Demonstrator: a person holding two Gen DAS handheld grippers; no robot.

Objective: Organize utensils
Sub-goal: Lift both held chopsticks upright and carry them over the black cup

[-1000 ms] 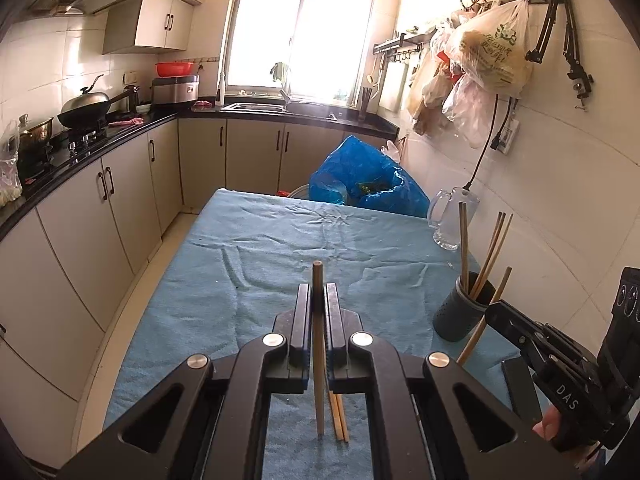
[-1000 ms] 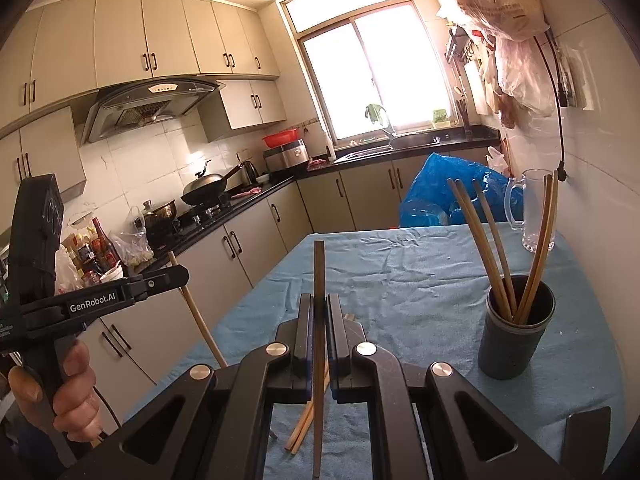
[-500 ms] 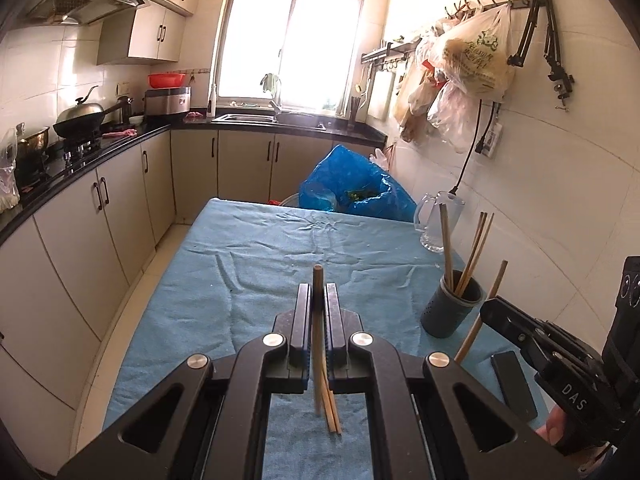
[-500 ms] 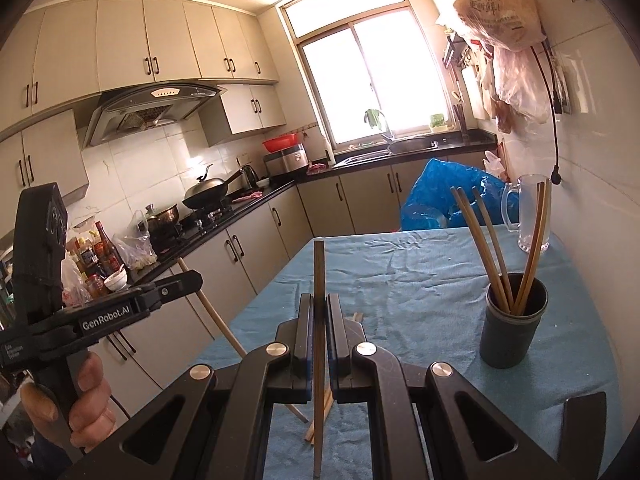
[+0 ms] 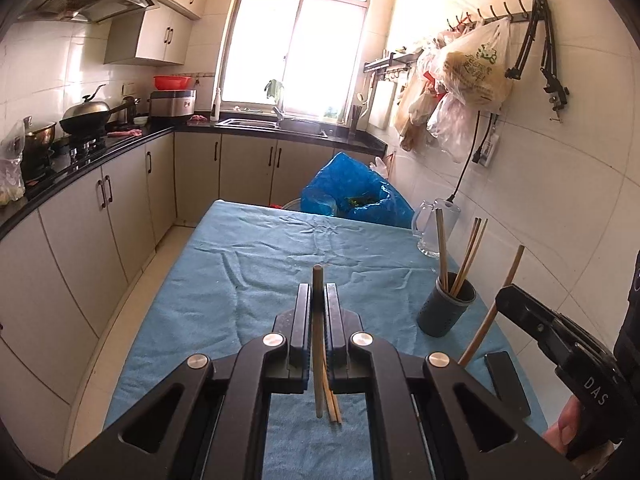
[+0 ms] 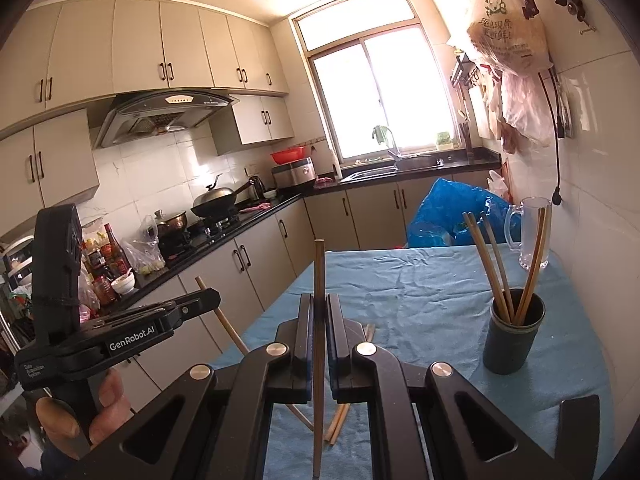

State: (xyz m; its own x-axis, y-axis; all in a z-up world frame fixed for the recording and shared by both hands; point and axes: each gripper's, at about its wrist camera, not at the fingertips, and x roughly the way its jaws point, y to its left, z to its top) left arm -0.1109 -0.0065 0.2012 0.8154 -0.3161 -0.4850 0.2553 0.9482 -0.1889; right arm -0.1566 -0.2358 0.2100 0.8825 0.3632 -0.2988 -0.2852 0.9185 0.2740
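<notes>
Left gripper [image 5: 317,316] was clamped on a chopstick [image 5: 318,344] above the blue-clothed bench [image 5: 240,280]. Two chopsticks [image 5: 333,402] lay below it. A dark cup [image 5: 446,312] held three more; right gripper [image 5: 520,312] pinched another beside it.

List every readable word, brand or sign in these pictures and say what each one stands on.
"GenRobot.AI": side of the black handheld left gripper.
"DAS": side of the black handheld right gripper.
Small white print on the left gripper's body below the brand: too small to read.
Green Chinese characters on the beige plastic bag hanging from the wall hooks: blurred, not reliably readable.
Labels on the sauce bottles on the black counter: too small to read.
</notes>
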